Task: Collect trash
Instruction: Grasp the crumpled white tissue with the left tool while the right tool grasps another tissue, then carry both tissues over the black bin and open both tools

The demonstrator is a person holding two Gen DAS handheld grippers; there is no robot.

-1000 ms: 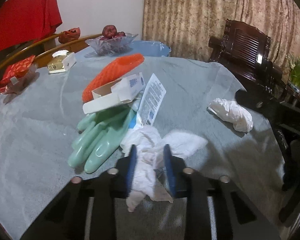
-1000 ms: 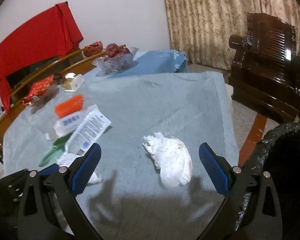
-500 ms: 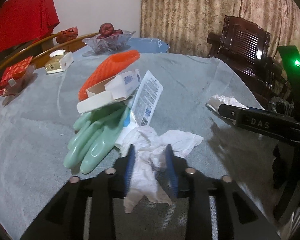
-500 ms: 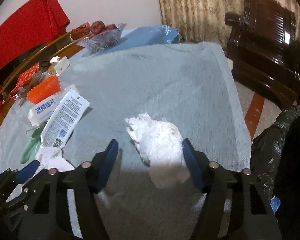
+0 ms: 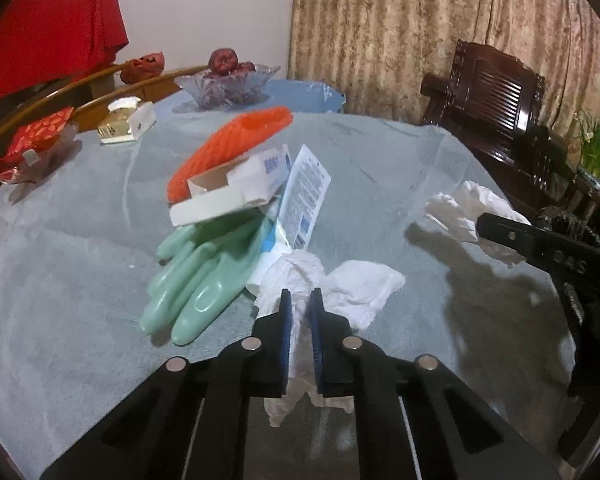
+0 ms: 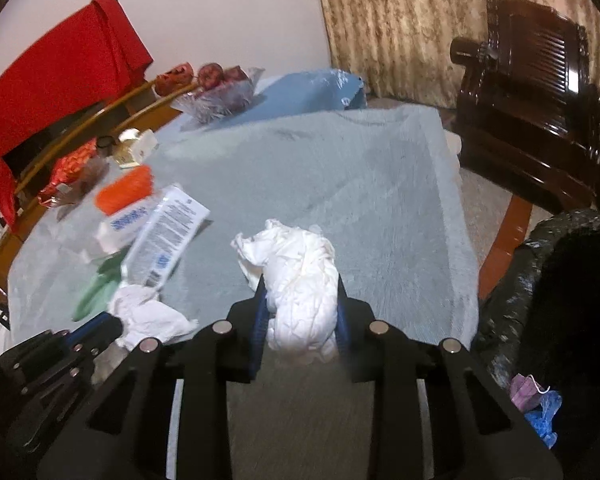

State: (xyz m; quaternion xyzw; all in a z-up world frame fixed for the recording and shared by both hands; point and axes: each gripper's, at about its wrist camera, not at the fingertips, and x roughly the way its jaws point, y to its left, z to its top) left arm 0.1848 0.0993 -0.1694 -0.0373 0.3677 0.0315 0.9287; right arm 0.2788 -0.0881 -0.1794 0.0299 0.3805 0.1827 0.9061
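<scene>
My left gripper [image 5: 300, 300] is shut on a flat, crumpled white tissue [image 5: 360, 284] that lies on the grey tablecloth [image 5: 80, 280] beside a green rubber glove [image 5: 204, 280]. A bigger wad of white tissue [image 6: 304, 280] sits between the blue pads of my right gripper [image 6: 301, 300]. Its jaws are closing, and both pads touch the wad's sides. The same wad [image 5: 456, 208] shows at the right of the left wrist view, behind one black finger [image 5: 512, 236] of the right gripper.
Behind the glove lie a white box [image 5: 236, 192], an orange mesh sleeve [image 5: 236, 140] and a printed packet [image 5: 306, 196]. A bin lined with a black bag [image 6: 560, 280] stands off the table's right edge. A glass fruit bowl [image 5: 228, 84] and a dark wooden chair [image 5: 496, 96] are further back.
My right gripper came forward over the wad and its wide jaws closed in around it. The left jaws narrowed on the flat tissue, and the left hand stayed in place.
</scene>
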